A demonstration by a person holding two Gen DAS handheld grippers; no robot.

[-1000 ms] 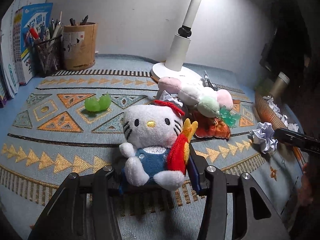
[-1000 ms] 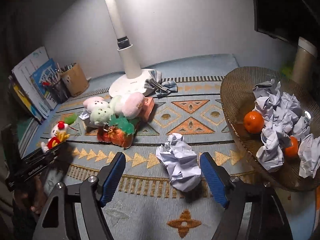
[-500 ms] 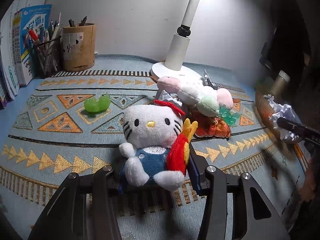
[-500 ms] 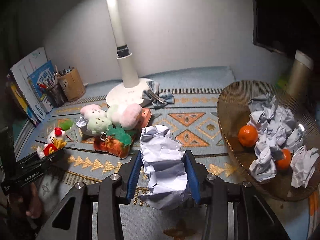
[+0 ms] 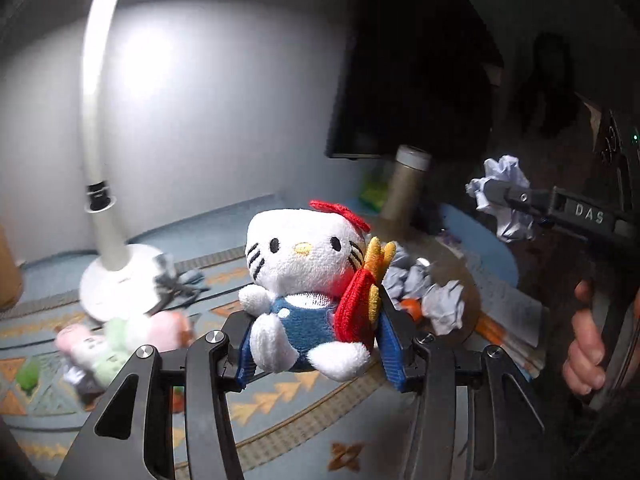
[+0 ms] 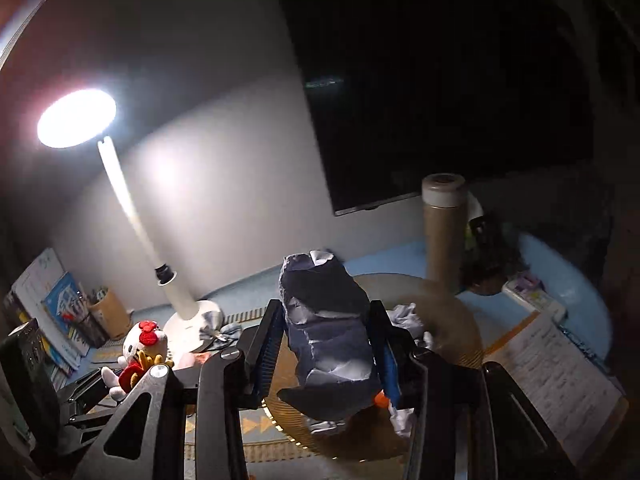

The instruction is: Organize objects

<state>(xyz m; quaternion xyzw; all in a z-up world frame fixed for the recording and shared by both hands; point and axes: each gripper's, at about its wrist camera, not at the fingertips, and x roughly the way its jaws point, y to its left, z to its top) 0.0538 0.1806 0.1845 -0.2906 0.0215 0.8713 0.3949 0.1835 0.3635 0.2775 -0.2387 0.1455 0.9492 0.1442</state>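
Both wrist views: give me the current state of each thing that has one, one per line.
Left claw: shut on the cat plush.
Cat plush: held upright, off the mat.
Right claw: shut on the paper ball.
Paper ball: crumpled, held above the bowl.
Bowl: holds crumpled papers and oranges.
Desk lamp: switched on.
Brown bottle: upright, capped.
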